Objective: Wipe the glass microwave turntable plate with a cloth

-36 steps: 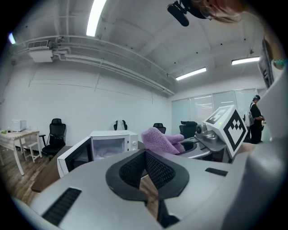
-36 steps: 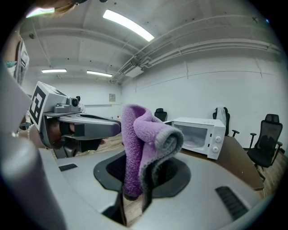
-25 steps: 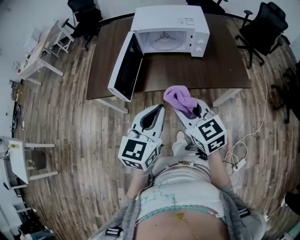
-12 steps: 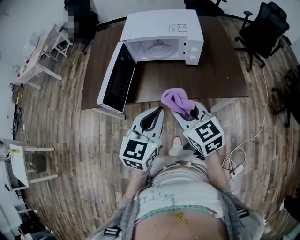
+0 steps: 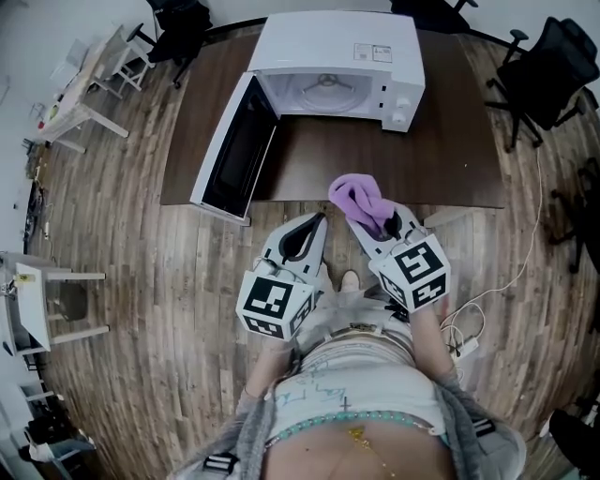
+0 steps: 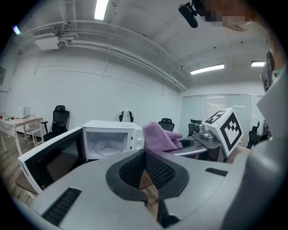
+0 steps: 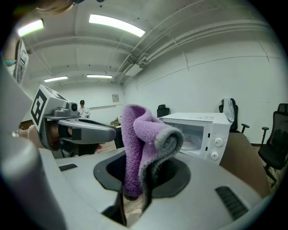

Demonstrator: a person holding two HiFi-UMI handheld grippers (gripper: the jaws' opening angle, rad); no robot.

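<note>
A white microwave (image 5: 333, 66) stands on the brown table (image 5: 431, 159) with its door (image 5: 234, 155) swung open to the left. The glass turntable plate (image 5: 323, 92) lies inside it. My right gripper (image 5: 375, 217) is shut on a purple cloth (image 5: 359, 197), which sticks up from its jaws just short of the table's front edge. In the right gripper view the cloth (image 7: 144, 148) folds over between the jaws, with the microwave (image 7: 202, 132) behind. My left gripper (image 5: 320, 217) is shut and holds nothing. The left gripper view shows the plate (image 6: 108, 150) ahead.
Black office chairs (image 5: 553, 66) stand right of the table and another (image 5: 178, 23) at the back left. Small white tables (image 5: 80, 103) and a stool (image 5: 42, 309) line the left side. A white cable (image 5: 525, 253) runs across the wooden floor at the right.
Both grippers have come forward together toward the table, whose front edge now lies closer to them. The cloth stays in the right gripper and the left stays shut.
</note>
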